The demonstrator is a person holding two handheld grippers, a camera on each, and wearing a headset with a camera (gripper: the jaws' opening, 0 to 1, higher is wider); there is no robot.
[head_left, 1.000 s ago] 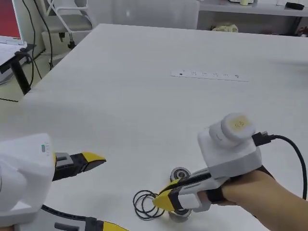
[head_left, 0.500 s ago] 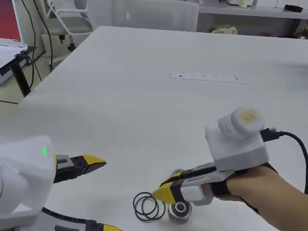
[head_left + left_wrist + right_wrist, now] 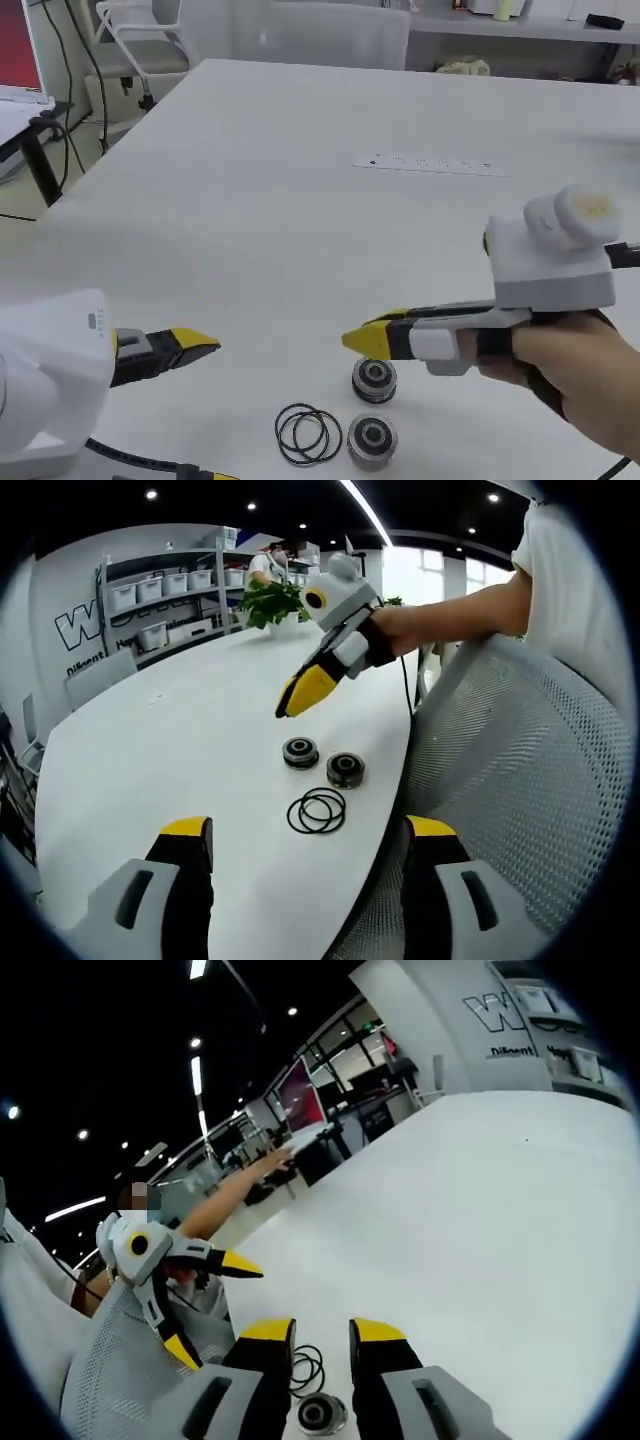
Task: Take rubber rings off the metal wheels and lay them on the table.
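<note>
Right gripper (image 3: 366,342) hovers above the wheels (image 3: 374,379), jaws a little apart, holding nothing. My left gripper (image 3: 308,832) stands off to the side, jaws wide apart, also empty. Several rings (image 3: 309,433) lie loose on the table (image 3: 300,200), just beside the nearer wheel (image 3: 372,438). I judge the task well advanced, but I cannot tell whether either wheel carries a ring. Table: white, smooth. Room: shelves (image 3: 150,600), mesh chair (image 3: 500,760).

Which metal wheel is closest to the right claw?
The wheel right by the right claw; the other wheel lies nearer the person, beside the loose rubber rings.
</note>
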